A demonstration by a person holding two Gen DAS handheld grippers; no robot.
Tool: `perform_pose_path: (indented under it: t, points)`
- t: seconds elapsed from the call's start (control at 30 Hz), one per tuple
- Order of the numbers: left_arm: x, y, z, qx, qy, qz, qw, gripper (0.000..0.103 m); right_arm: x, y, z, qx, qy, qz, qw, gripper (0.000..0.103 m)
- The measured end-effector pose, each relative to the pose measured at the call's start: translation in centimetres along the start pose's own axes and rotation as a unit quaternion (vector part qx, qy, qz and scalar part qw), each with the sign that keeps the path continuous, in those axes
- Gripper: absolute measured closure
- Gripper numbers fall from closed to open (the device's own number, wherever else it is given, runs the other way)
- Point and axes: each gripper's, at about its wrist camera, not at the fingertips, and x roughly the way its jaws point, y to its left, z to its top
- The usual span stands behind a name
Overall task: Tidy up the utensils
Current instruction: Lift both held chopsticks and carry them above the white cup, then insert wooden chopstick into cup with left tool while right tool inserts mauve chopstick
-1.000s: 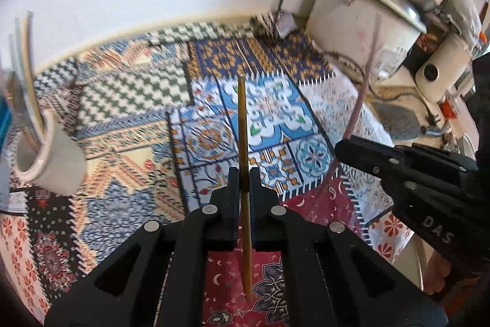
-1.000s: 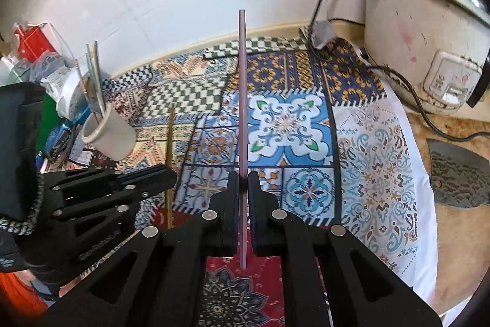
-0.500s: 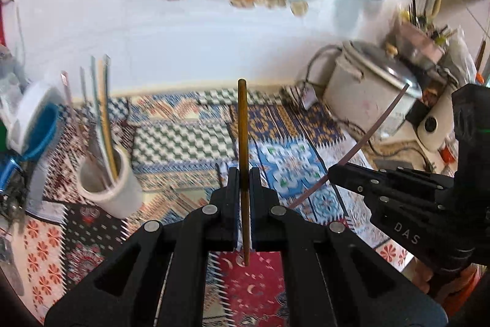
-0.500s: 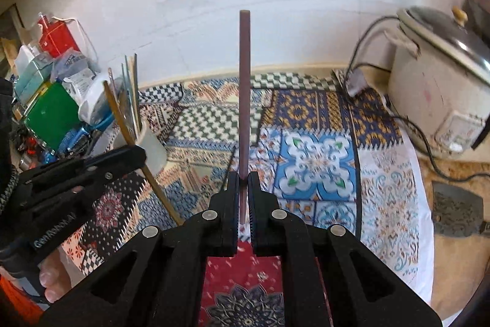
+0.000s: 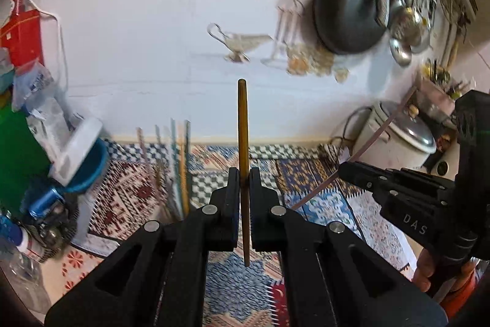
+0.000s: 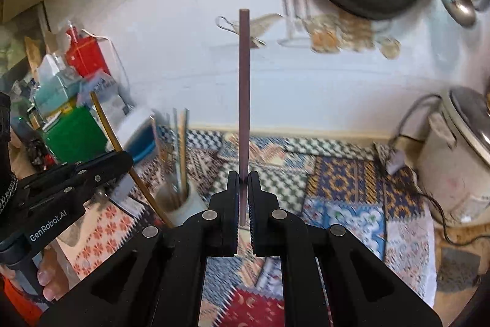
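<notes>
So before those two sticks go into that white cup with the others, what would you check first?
1. Left gripper shut on the brown chopstick: ok.
2. Right gripper shut on the purple chopstick: ok.
3. White cup upright on the patterned cloth: ok.
4. Room left in the cup beside the utensils already in it: cannot tell, blurred.
5. Two grippers apart, sticks not crossing: ok.
6. Either stick lined up over the cup: not ok, both point at the wall.
</notes>
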Motion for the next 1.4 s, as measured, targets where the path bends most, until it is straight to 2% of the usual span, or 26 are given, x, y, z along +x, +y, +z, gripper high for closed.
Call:
perform_pose_path:
  t: [0.3, 0.53, 0.8, 1.13, 1.3, 1.4]
  points:
    - [-1.5, 4.8, 3.4, -0.01, -0.033, 0.02, 0.9992, 0.099, 2.1, 4.9, 2.8, -0.024, -0.024, 0.031, 0.999, 0.098]
    - [-0.4, 7.2, 4.3, -0.016, -0.029, 0.024, 0.9992, 0.099, 4.5, 7.3, 3.5, -0.034, -0.017, 0.047, 0.998, 0.098]
    - [2.8, 9.2, 2.2, -0.024, -0.001, 0.03, 0.9993, 0.099, 8.7, 9.0, 2.0, -0.038, 0.04, 0.052, 0.997, 0.098]
    - [7.8, 10.5, -0.8, -0.031, 0.065, 0.039, 0.9966, 0.099, 13.7, 9.6, -0.9, -0.049, 0.12, 0.04, 0.991, 0.098]
    - [9.9, 10.8, -1.9, -0.037, 0.106, 0.041, 0.9928, 0.099, 14.9, 9.8, -1.7, -0.061, 0.145, 0.04, 0.987, 0.097]
    - [9.6, 10.4, -2.3, -0.036, 0.113, 0.05, 0.9917, 0.099, 14.9, 9.7, -1.9, -0.065, 0.154, 0.048, 0.985, 0.097]
